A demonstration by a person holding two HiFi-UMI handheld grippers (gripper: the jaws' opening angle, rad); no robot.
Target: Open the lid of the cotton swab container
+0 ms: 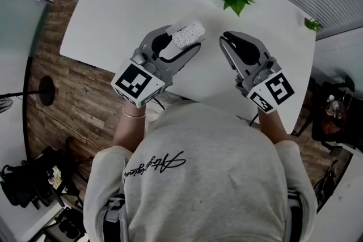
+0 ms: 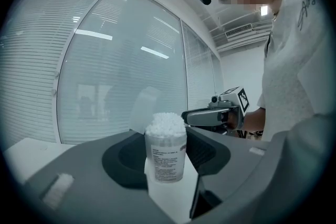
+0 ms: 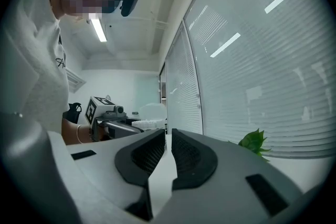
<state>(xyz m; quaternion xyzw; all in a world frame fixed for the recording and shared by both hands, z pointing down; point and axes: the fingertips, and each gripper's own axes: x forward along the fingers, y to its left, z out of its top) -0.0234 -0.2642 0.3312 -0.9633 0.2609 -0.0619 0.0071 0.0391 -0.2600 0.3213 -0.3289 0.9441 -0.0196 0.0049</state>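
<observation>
**Item:** cotton swab container (image 2: 165, 152), clamped between the pads of your left gripper (image 1: 182, 38). It sits at 12 o'clock in the head view, above the table (image 1: 113, 8).

**Lid** (image 2: 143, 106): looks already flipped back, at 11 o'clock of the exposed swabs.

**Right gripper** (image 1: 225, 39): jaws all but closed, empty, at 3 o'clock of the container.

**Handling:** hold your left grip firm. If the lid needs more, nudge its edge gently with the closed tips.

Print on the cotton swab container (image 2: 165, 160) is too small to read; the left hand-held gripper (image 2: 168, 138) hides its base.
</observation>
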